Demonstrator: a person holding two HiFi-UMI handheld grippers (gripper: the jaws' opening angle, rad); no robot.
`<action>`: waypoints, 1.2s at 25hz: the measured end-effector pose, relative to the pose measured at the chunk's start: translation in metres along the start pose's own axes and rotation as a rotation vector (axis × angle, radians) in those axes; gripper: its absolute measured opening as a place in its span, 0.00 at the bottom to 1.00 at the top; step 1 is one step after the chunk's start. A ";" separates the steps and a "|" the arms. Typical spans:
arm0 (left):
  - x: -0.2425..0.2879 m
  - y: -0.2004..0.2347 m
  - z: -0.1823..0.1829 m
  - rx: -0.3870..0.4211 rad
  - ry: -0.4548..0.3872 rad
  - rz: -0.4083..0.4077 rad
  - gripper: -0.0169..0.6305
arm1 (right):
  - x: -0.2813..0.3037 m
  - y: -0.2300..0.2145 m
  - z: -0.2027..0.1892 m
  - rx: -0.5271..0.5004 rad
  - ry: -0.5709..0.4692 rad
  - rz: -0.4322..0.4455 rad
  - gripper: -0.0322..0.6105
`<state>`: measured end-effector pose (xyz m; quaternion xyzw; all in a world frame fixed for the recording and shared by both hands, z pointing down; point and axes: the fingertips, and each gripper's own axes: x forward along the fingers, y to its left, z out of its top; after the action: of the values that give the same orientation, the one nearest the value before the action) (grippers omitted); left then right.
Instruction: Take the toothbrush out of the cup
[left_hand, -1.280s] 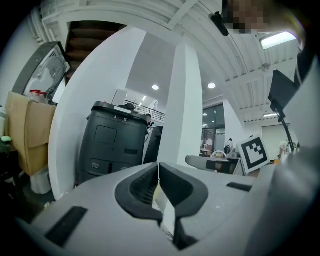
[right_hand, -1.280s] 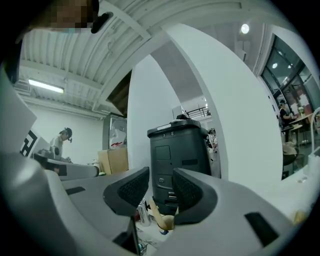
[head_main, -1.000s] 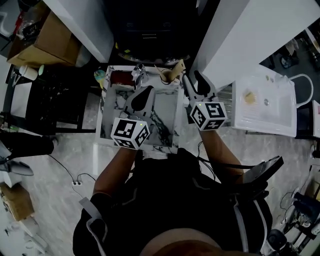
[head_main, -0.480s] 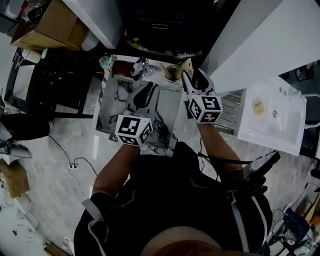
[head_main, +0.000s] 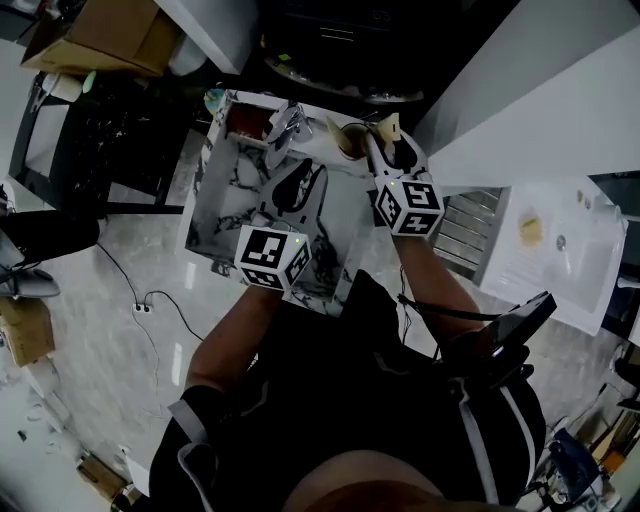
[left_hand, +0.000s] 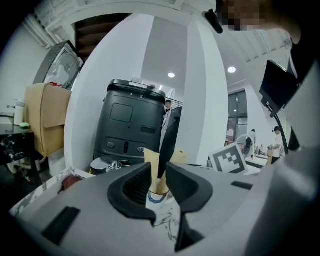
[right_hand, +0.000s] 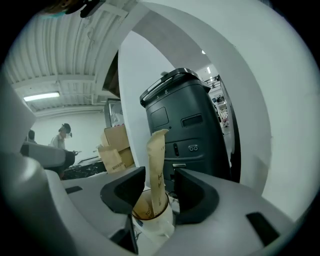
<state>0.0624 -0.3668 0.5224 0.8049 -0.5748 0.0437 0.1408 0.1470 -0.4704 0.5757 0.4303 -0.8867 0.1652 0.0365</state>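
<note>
Toothbrush (right_hand: 156, 167), wrapped in a tan paper sleeve, is standing in the cup (right_hand: 156, 221), with its upper end sticking well above the rim. The cup is sitting at the far edge of the marble-patterned countertop (head_main: 225, 195), to the right of the chrome faucet (head_main: 285, 125). The right gripper (right_hand: 159, 186) is pointing almost level at the cup with its jaws standing wide apart. In the right gripper view the cup and the sleeve are showing in the gap between the two dark pads, at or just past their tips, and neither pad is pressing on them. The left gripper (left_hand: 159, 177) is hovering over the middle of the countertop, nearer the person than the cup. Its jaws are opening, with nothing sitting between them, and the cup is showing only farther off through the narrow gap. In the head view both grippers are pointing away from the person, the left one lying farther back than the right. A tall dark machine (left_hand: 131, 125) is standing behind the countertop, a cardboard box (head_main: 100, 35) is resting off to the left, and a white sink unit (head_main: 575, 275) is standing to the right
</note>
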 end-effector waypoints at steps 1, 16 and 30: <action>0.000 0.001 -0.001 0.002 0.002 0.005 0.15 | 0.002 0.000 -0.002 0.010 -0.002 0.002 0.35; -0.016 0.007 0.004 0.011 -0.005 -0.006 0.15 | 0.004 0.006 0.009 0.016 -0.043 -0.039 0.13; -0.037 -0.009 0.044 0.008 -0.027 -0.162 0.15 | -0.039 0.028 0.082 -0.047 -0.158 -0.130 0.13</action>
<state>0.0544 -0.3427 0.4700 0.8500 -0.5093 0.0234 0.1327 0.1563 -0.4517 0.4831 0.4976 -0.8607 0.1073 -0.0127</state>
